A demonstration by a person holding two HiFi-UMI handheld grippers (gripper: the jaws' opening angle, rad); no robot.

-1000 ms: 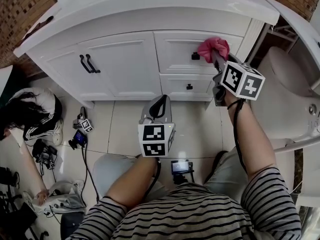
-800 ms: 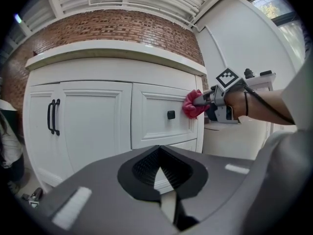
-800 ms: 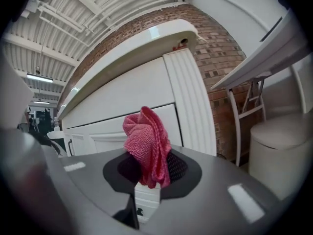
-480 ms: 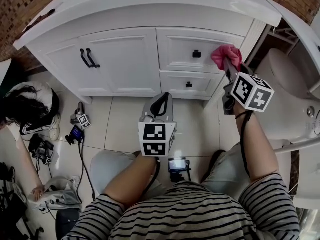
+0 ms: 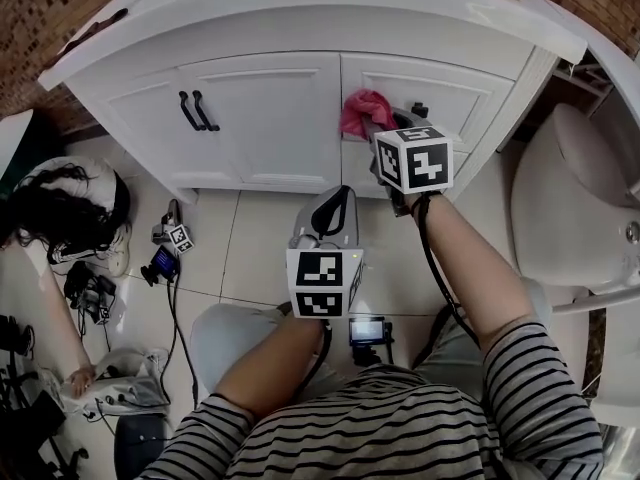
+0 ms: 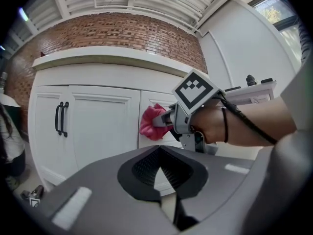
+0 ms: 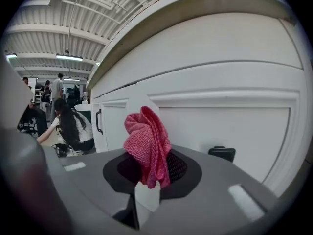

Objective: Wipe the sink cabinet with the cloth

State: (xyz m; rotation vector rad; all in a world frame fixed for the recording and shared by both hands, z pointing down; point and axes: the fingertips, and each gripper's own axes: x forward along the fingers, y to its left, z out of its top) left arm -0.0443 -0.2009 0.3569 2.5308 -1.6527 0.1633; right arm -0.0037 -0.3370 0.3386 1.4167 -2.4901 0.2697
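Note:
The white sink cabinet fills the top of the head view. My right gripper is shut on a crumpled pink cloth and holds it against the left end of the upper drawer front. In the right gripper view the cloth bunches out between the jaws, left of the black drawer knob. My left gripper hangs lower, over the tiled floor and away from the cabinet, jaws together with nothing in them. The left gripper view shows the cloth and the right gripper on the drawer.
Two black door handles sit on the cabinet's left doors. A white toilet stands at the right. A dark-haired person crouches at the left beside cables and small devices on the floor. A small screen lies between my knees.
My right gripper has carried the cloth leftward across the upper drawer front, from the cabinet's right edge past the knob. The left gripper has stayed in place.

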